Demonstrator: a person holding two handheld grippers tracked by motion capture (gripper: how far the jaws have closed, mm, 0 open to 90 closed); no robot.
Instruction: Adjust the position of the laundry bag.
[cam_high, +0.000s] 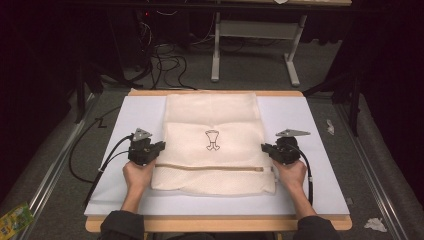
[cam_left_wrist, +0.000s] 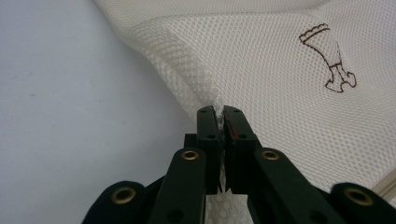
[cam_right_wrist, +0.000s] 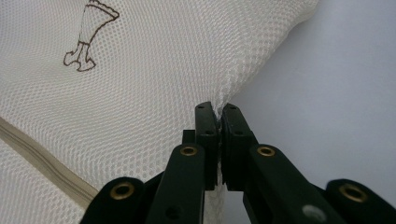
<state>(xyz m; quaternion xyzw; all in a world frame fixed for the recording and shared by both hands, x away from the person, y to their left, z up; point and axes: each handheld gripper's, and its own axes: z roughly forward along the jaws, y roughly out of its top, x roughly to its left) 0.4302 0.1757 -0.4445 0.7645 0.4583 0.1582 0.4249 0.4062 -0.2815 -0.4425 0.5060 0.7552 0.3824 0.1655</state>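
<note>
Gripping opposite side edges of a cream mesh bag, the two grippers face each other across the near half of the worktop. Left gripper: seen in its own view, the fingers are pressed together on a pinched ridge of mesh at the bag's left edge, and the netting rises slightly where it enters them. Right gripper: its own view shows the fingers likewise closed on the bag's right seam, with bare worktop lying just beyond. Each hold sits a little farther from the person than the tan zipper, which runs side to side across the bag near its front edge.

The bag lies flat near the middle of the worktop with its long axis running away from the person, its far edge close to the far edge of the worktop. A small brown printed emblem sits on the midline between the two grippers. Both holds are at about the same depth and roughly symmetric about that midline, so neither hand is nearer the bag than the other; the line joining them crosses the bag's long axis at a right angle. By judgement, any lift or fold would hinge along this cross line, with most of the bag's length lying beyond the fingers.
</note>
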